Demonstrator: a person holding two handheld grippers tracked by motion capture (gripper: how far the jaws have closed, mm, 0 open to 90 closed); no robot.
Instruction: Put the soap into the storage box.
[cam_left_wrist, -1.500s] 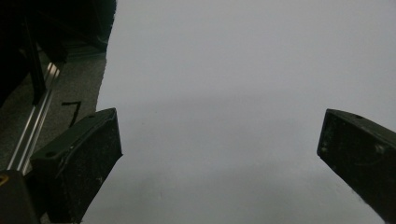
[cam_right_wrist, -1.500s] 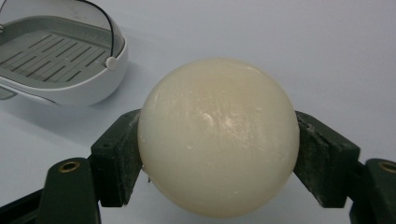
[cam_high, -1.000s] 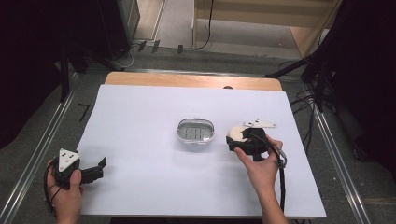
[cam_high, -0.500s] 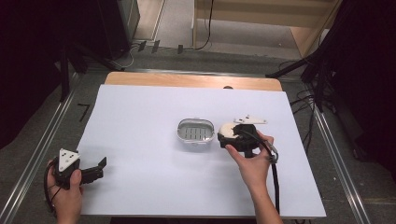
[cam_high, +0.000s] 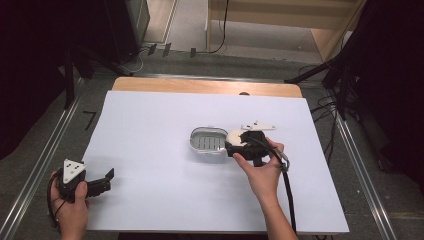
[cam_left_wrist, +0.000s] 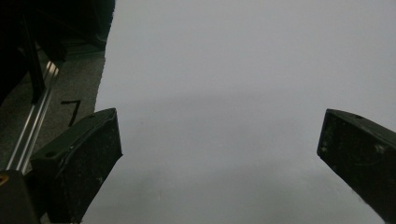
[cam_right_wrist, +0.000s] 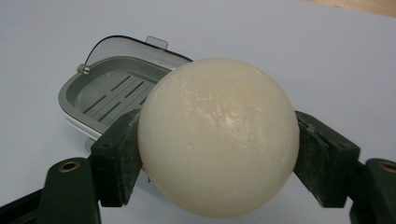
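Observation:
A round cream soap bar (cam_right_wrist: 218, 135) is clamped between the two black jaws of my right gripper (cam_right_wrist: 219, 154). In the high view that gripper (cam_high: 239, 142) holds the soap (cam_high: 234, 136) just right of a grey open soap dish (cam_high: 207, 142) at the middle of the white table. The dish (cam_right_wrist: 105, 95) has a slotted floor and lies behind and left of the soap in the right gripper view. My left gripper (cam_high: 102, 181) rests near the table's front left corner, open, with only bare white surface between its jaws (cam_left_wrist: 219, 154).
The white table top (cam_high: 150, 130) has a wooden strip (cam_high: 200, 86) along its far edge. Metal rails (cam_high: 40, 165) run along both sides. Cables and dark stands lie on the floor beyond the table. A cable trails from the right gripper toward the front edge.
The right hand has carried the soap leftward, from apart on the dish's right to right beside the dish. The left gripper has stayed where it was.

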